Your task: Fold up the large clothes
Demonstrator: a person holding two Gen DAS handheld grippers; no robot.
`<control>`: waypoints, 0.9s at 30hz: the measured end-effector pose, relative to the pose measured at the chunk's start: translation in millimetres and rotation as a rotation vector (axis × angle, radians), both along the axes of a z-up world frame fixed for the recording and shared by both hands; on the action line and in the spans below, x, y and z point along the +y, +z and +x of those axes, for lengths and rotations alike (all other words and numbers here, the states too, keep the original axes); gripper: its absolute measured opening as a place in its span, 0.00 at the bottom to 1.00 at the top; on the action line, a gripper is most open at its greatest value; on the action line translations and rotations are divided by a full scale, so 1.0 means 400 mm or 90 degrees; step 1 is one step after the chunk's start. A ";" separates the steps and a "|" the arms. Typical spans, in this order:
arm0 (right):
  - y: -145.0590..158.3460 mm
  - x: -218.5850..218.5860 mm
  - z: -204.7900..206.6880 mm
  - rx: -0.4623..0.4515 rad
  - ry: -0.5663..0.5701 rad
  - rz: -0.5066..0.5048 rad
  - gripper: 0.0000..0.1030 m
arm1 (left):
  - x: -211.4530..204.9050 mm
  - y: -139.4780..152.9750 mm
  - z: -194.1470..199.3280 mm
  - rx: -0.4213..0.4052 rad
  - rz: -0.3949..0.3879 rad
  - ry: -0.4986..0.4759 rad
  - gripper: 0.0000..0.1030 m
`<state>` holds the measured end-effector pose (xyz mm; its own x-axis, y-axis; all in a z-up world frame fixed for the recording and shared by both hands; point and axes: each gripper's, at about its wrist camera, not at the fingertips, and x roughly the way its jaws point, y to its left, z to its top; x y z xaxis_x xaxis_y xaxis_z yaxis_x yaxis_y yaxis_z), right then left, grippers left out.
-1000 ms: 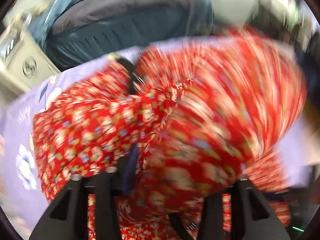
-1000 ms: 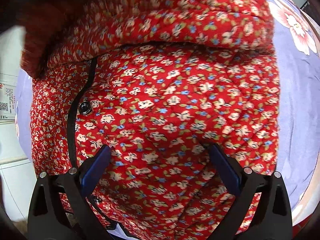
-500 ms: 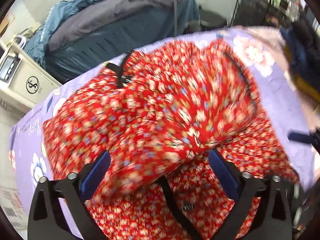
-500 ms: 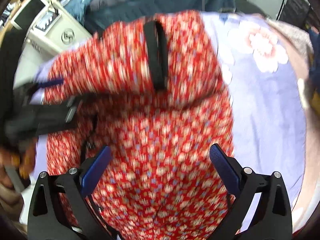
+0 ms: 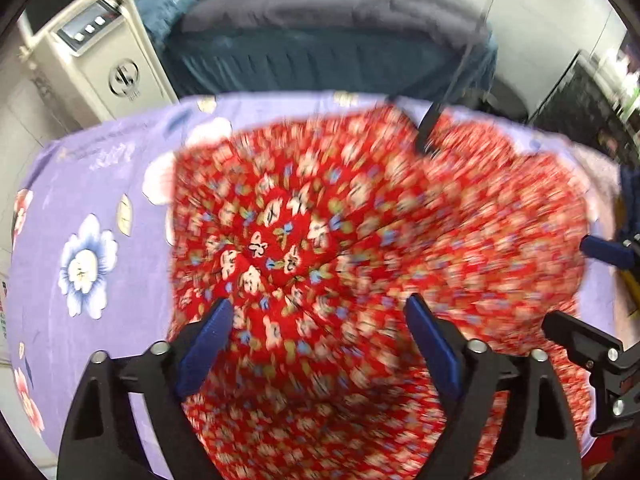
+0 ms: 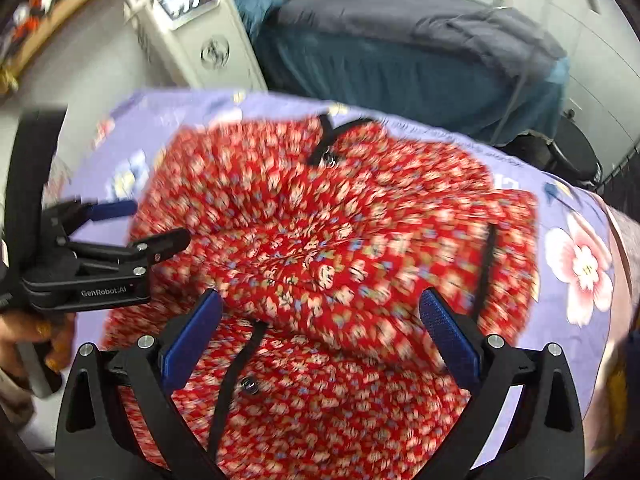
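The red floral quilted jacket is lying bunched on the lilac flowered sheet, collar pointing away; the left gripper and right gripper are hovering wide open, gripping nothing

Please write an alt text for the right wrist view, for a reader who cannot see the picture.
A red flowered garment lies bunched on a purple flowered sheet, with the open right gripper above it. The left gripper, also open, reaches in from the left. A blue bed stands behind.

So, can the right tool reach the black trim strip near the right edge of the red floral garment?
Probably yes: the black trim strip lies exposed on the red floral garment, just beyond the open right tool, nothing between.
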<state>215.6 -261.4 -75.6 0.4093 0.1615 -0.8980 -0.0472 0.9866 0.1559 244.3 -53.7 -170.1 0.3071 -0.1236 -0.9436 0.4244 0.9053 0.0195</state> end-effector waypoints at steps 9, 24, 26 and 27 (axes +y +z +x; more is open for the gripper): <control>-0.222 -0.104 0.094 0.183 -0.097 0.030 0.95 | -0.016 -0.129 0.117 0.087 0.022 0.053 0.95; -0.259 0.004 0.125 0.155 -0.131 -0.039 0.96 | 0.003 -0.139 0.102 0.065 0.011 0.069 0.96; -0.252 -0.006 0.118 0.153 -0.131 -0.035 0.96 | -0.003 -0.138 0.108 0.065 0.014 0.072 0.96; -0.250 -0.020 0.117 0.151 -0.129 -0.032 0.96 | -0.006 -0.135 0.109 0.064 0.015 0.072 0.96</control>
<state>262.3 -269.5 -175.6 0.2069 0.0504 -0.9771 0.1832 0.9790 0.0893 287.9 -56.2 -224.1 0.2220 -0.0714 -0.9724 0.3202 0.9473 0.0035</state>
